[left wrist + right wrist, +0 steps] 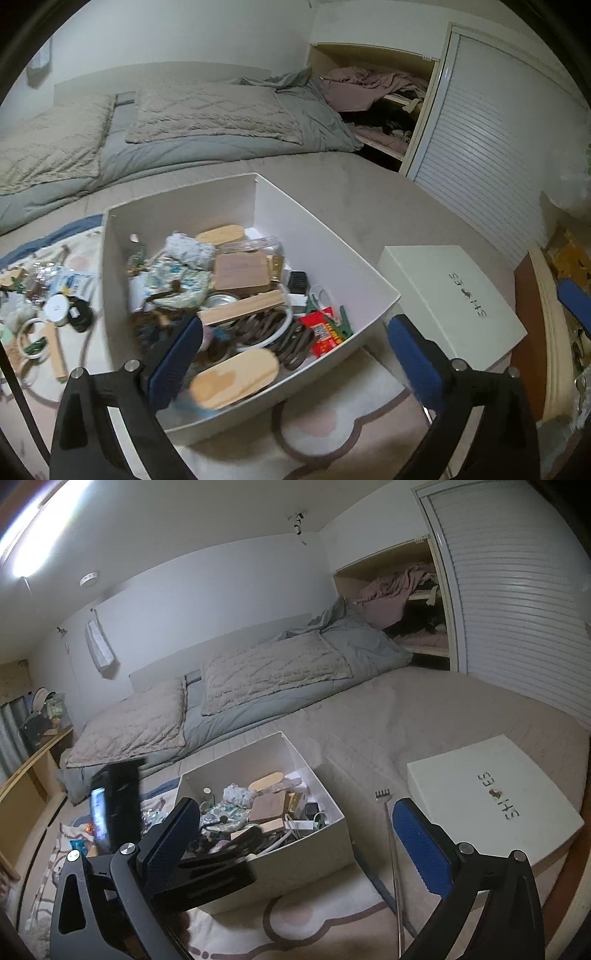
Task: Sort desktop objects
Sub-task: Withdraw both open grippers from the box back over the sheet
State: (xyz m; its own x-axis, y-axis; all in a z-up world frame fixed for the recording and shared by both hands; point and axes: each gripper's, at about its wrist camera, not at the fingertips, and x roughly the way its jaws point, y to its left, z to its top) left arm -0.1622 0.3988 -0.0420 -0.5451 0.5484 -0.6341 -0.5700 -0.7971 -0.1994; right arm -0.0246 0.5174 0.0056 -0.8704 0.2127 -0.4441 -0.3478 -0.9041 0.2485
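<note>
The left gripper [295, 354] is held wide open and empty above the white box [380, 284] of sorted items on the bed. The right gripper [295, 843] is likewise open and empty. Unsorted objects [55, 302] are left of the box; its rim should be cleared when reaching. Open bed remains between box and lid [450, 295].

A white storage box [325, 254] holds a pale wooden oval lid [234, 378], a red packet [323, 332] and a blue-floral cloth [177, 280], beside a cream shoebox lid [448, 295] lettered in black, on a beige bedspread [369, 199].
</note>
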